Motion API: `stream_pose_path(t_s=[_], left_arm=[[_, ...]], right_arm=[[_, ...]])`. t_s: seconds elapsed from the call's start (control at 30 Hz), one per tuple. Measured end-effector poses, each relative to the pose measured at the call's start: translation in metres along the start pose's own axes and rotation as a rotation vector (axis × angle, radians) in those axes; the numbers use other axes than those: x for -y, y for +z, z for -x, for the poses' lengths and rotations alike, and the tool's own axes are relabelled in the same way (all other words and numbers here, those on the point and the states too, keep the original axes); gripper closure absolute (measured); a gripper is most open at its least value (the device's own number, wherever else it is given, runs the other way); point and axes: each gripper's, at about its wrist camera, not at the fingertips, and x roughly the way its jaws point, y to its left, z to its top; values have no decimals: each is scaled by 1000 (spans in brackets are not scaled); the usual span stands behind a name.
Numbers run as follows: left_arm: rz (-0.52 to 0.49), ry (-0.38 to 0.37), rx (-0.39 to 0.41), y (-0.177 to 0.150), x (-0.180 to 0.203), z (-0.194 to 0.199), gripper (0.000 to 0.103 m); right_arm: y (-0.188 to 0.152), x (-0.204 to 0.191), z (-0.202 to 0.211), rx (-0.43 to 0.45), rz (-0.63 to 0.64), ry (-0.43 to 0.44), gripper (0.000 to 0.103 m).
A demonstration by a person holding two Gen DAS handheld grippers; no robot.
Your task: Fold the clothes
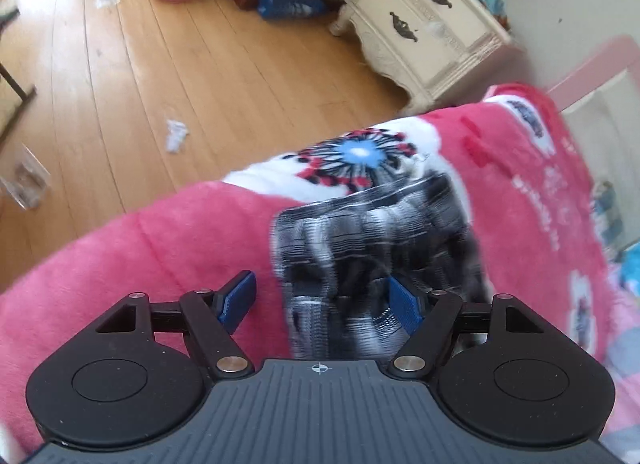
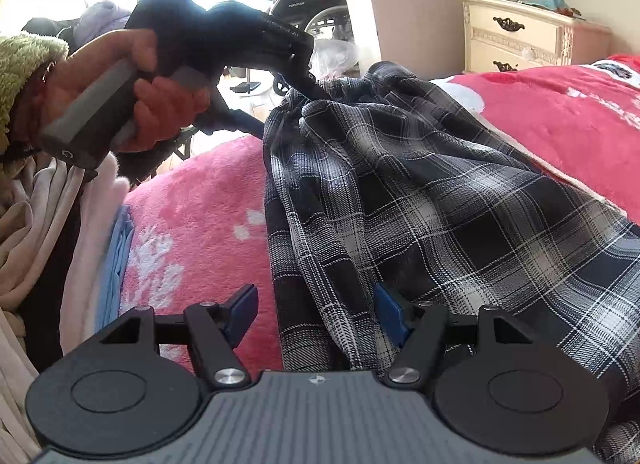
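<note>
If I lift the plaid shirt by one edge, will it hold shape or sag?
Probably sag: the plaid shirt lies in soft bunched folds on the pink blanket, so it looks thin and floppy. Likely light. It may drag on the fuzzy blanket rather than slide.

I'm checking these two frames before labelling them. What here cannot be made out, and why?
- Black-and-white plaid garment: smeared by motion blur in the left wrist view, so folds and edges are unreadable.
- Its near hem: hidden under the right gripper body in the right wrist view.
- Left gripper tips in the right wrist view: buried behind bunched plaid.
- Print on the pink fleece blanket: blurred, illegible.
- Cream nightstand top clutter: too small.
</note>
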Motion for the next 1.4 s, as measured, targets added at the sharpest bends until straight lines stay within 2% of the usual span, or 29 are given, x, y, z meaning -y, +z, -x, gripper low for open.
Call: stream_pose_path(t_s=[0.13, 0.23, 0.3, 0.37, 0.43, 0.5, 0.57, 0.63, 0.8, 0.97, 1.23, 1.33, 1.4], left_arm=[[-17, 11, 2, -1, 3, -8, 29], [-76, 40, 45, -6, 14, -14, 32], [-134, 61, 76, -13, 24, -15, 47], [-186, 78, 103, -18, 32, -16, 56], [-225, 85, 122, -21, 37, -16, 67], [-291, 104, 146, -26, 45, -12, 78], [-337, 126, 172, -29, 53, -8, 80], [-332, 131, 190, -27, 56, -6, 82], [-290, 128, 222, -18, 51, 7, 85], [-301, 106, 275, -4, 49, 22, 86], [-224, 131, 319, 21, 23, 29, 87], [-219, 145, 367, 33, 19, 34, 87], [-193, 156, 400, 44, 12, 38, 87]], right_arm=[[3, -4, -1, -17, 20, -12, 32], [3, -7, -1, -28, 39, -24, 32], [3, -9, -1, -29, 51, -39, 33], [3, -13, -4, -30, 61, -67, 35], [2, -16, -6, -24, 60, -106, 45], [3, -19, -7, -16, 56, -157, 62], [5, -19, -7, -14, 39, -204, 84], [7, -21, -7, -12, 28, -236, 90], [11, -33, -15, -8, 48, -283, 92], [24, -40, -26, -9, 60, -288, 93], [50, -54, -48, 5, 104, -262, 93], [69, -59, -56, 28, 117, -237, 93], [77, -58, -70, -15, 95, -189, 93]])
